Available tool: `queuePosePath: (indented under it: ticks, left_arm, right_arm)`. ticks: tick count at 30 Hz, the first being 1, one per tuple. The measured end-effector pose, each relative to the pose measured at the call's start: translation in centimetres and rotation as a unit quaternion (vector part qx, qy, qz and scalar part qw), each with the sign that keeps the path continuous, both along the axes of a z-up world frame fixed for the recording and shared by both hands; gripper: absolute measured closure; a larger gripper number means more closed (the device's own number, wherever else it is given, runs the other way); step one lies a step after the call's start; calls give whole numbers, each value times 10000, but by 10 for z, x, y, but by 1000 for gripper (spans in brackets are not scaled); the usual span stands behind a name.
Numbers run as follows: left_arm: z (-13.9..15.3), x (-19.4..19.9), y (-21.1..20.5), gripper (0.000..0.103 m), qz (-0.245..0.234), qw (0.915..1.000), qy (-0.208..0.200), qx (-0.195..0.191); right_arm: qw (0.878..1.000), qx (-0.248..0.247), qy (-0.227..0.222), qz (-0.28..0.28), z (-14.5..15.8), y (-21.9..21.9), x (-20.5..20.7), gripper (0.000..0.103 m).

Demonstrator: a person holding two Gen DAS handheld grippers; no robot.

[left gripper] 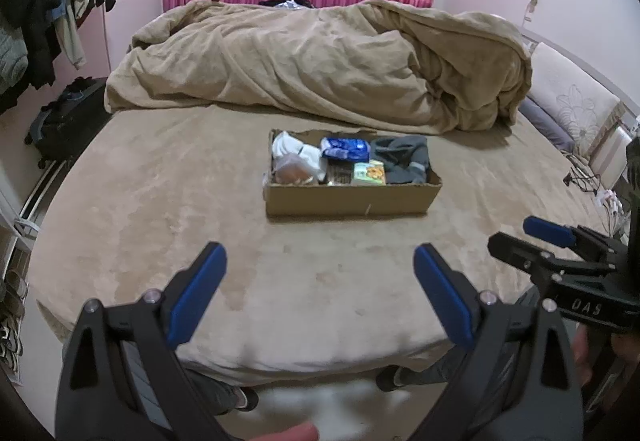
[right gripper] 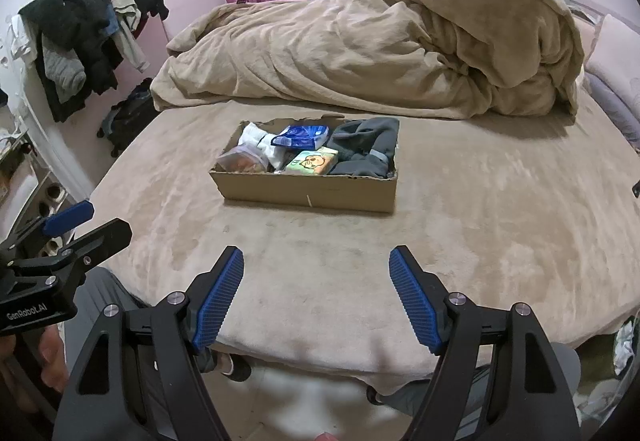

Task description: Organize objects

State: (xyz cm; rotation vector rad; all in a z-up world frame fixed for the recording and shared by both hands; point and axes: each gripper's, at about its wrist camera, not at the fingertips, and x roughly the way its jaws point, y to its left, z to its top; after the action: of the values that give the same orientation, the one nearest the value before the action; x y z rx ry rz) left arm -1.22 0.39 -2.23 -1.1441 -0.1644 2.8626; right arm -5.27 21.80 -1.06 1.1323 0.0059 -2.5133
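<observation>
A shallow cardboard box (left gripper: 348,199) (right gripper: 308,195) sits on the bed's middle. In it lie white socks (left gripper: 294,151) (right gripper: 260,141), a clear bag of brownish items (left gripper: 294,173) (right gripper: 242,161), a blue packet (left gripper: 346,148) (right gripper: 300,136), a green tissue pack (left gripper: 369,173) (right gripper: 314,161) and a folded grey garment (left gripper: 406,159) (right gripper: 368,149). My left gripper (left gripper: 320,255) is open and empty over the bed's near edge, well short of the box. My right gripper (right gripper: 316,257) is open and empty, likewise short of the box. Each gripper shows in the other's view, the right one (left gripper: 520,237) and the left one (right gripper: 92,219).
A crumpled beige duvet (left gripper: 320,57) (right gripper: 380,49) covers the far half of the bed. Pillows (left gripper: 568,105) lie at the right. A rack of dark clothes (left gripper: 48,9) (right gripper: 88,29) and a black bag (left gripper: 68,117) stand at the left. Cables (left gripper: 588,181) lie at the right edge.
</observation>
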Motion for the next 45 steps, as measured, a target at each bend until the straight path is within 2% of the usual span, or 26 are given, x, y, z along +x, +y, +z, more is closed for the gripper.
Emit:
queuePosePath:
  ticks: [10, 45]
  left_arm:
    - [-2, -3, -2, 7, -8, 9999, -64, 103]
    - [-1, -8, -1, 7, 51, 9999, -65, 113]
  right_arm:
    - [10000, -34, 6, 21, -1, 6, -4, 25]
    - [10000, 1, 5, 13, -1, 3, -7, 25]
